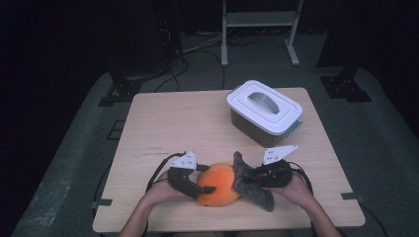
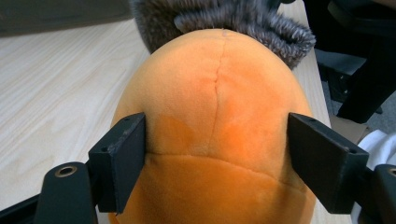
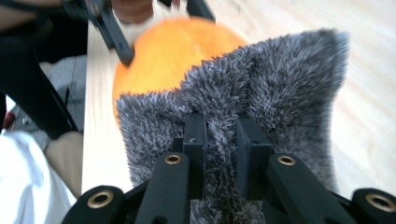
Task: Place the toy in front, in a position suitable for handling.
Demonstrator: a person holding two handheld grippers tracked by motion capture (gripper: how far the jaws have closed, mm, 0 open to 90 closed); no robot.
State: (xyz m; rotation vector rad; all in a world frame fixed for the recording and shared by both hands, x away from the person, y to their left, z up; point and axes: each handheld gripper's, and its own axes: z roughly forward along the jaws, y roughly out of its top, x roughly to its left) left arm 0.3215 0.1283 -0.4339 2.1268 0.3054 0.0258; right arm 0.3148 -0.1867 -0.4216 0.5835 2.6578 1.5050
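An orange plush toy [image 1: 221, 186] [image 2: 215, 88] with a grey furry part [image 1: 259, 196] [image 2: 243, 21] lies near the table's front edge. My left gripper [image 1: 207, 178] [image 2: 217, 154] is shut on the orange body, one jaw pressing on each side. From the opposite side, my right gripper [image 1: 247, 180] [image 3: 220, 135] is shut on a fold of the grey fur [image 3: 285, 79]. Behind the fur in the right gripper view are the orange body [image 3: 168, 46] and the left gripper's jaws at its far end.
A grey box with a white lid and grey handle [image 1: 264, 107] stands at the back right of the wooden table [image 1: 173, 118]. Cables trail from both grippers over the front edge. A metal rack [image 1: 259, 19] stands on the floor beyond.
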